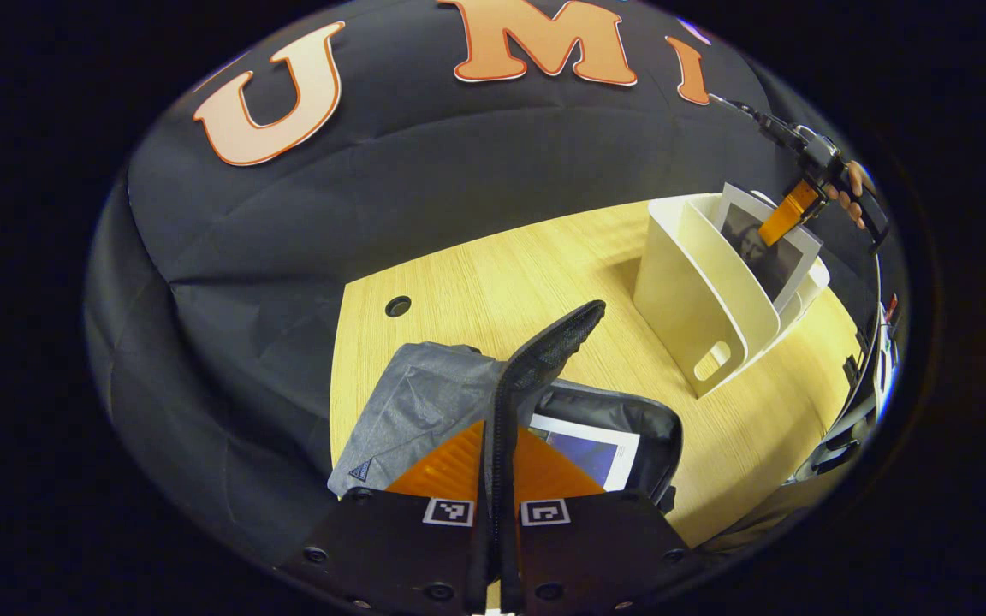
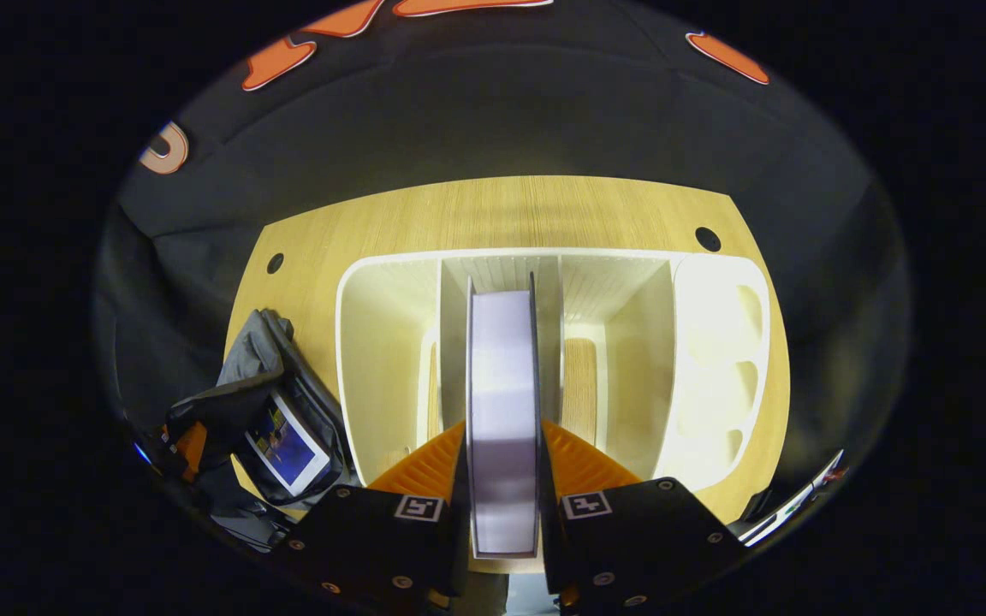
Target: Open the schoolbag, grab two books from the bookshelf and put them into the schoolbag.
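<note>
- My right gripper (image 2: pixel 501 479) is clenched on the top edge of the second book (image 2: pixel 502 402), with one finger on each cover. The book stands upright in a middle slot of the white bookshelf (image 2: pixel 715 342).
- In the left gripper view I see this same book (image 1: pixel 769 248) leaning in the bookshelf (image 1: pixel 690 299), with the right gripper (image 1: pixel 788 212) on its upper corner.
- My left gripper (image 1: pixel 497 479) is closed on the dark flap (image 1: pixel 544 359) of the schoolbag (image 1: pixel 424 411) and holds it up, so the mouth is open.
- The first book (image 1: pixel 587 449) already lies inside the schoolbag, which lies on the wooden table (image 1: pixel 476 282) near the bookshelf.
- I judge the second book to be thin and rather light, with smooth covers that may slip. It can bend if I hold only one corner, so a grip near the middle of the edge seems safer.
- The flap is soft cloth; I think it will fall if I release it.
</note>
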